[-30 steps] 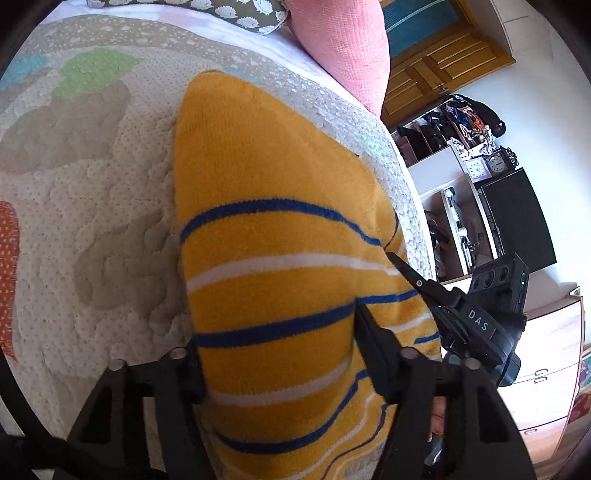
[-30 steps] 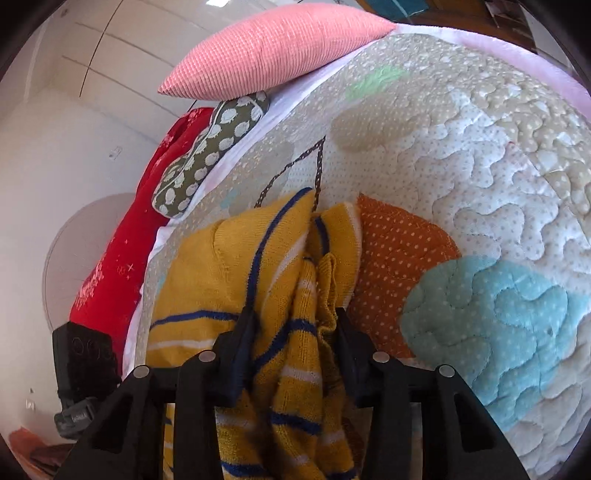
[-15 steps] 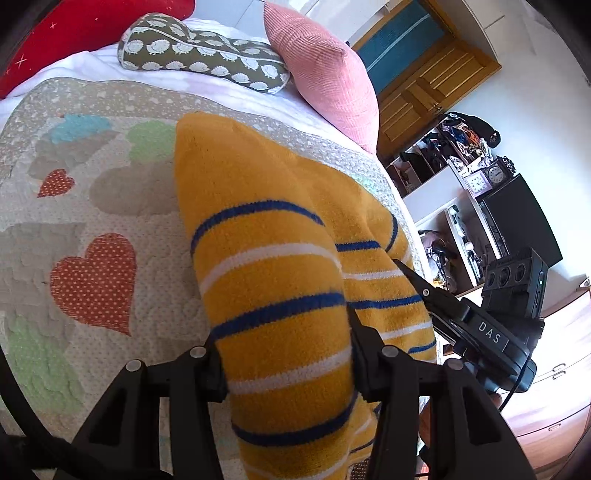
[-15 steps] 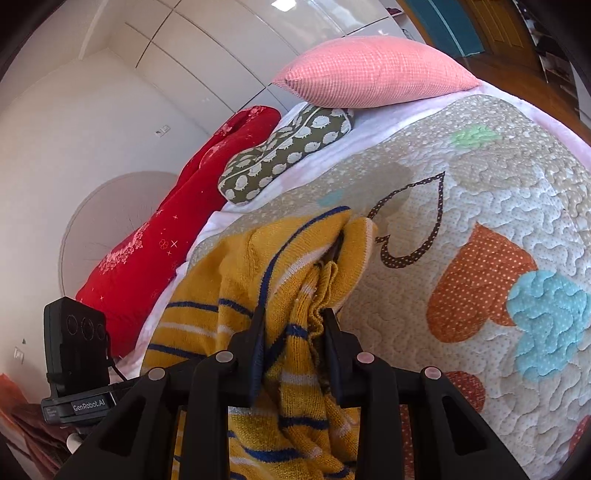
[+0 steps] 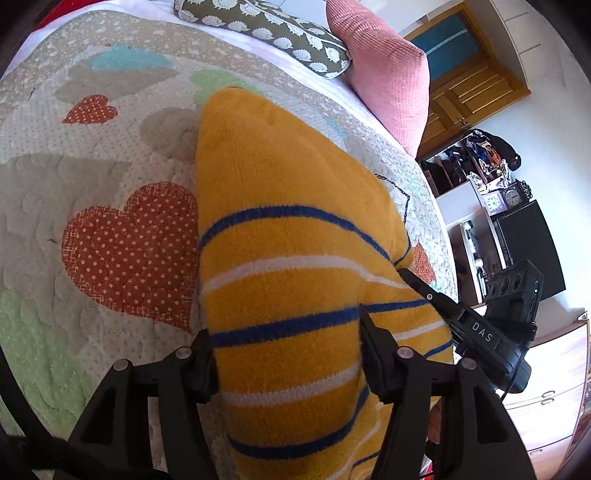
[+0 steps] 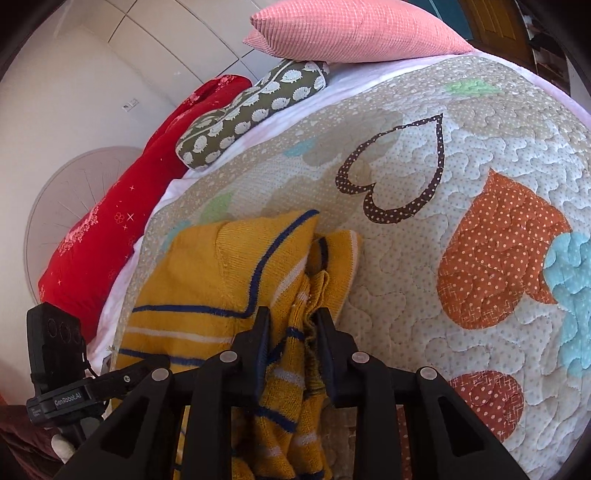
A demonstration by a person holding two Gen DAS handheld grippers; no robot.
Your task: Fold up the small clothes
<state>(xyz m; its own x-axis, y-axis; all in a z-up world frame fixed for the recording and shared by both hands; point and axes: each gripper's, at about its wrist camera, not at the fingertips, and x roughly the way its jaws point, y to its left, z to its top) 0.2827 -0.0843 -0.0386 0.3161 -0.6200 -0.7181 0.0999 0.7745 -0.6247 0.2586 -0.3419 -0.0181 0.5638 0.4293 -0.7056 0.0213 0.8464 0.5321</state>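
A small mustard-yellow knit sweater (image 5: 280, 236) with blue and white stripes drapes over the quilted bed cover (image 5: 74, 184). My left gripper (image 5: 286, 343) is shut on a thick fold of it, and the cloth fills the gap between the fingers. In the right wrist view the same sweater (image 6: 221, 280) lies bunched at the bed's near left edge, and my right gripper (image 6: 293, 321) is shut on a gathered striped part. The right gripper also shows in the left wrist view (image 5: 461, 325), at the sweater's right edge.
The quilt (image 6: 461, 184) has heart patches. A pink pillow (image 6: 351, 33), a hedgehog-print bolster (image 6: 251, 114) and a red cushion (image 6: 118, 229) lie at the head of the bed. Shelves, a dark screen (image 5: 528, 251) and drawers stand beside the bed.
Both grippers kept their hold on the sweater. They rose and then came back down toward the quilt, and the sweater's far end now lies farther up the bed.
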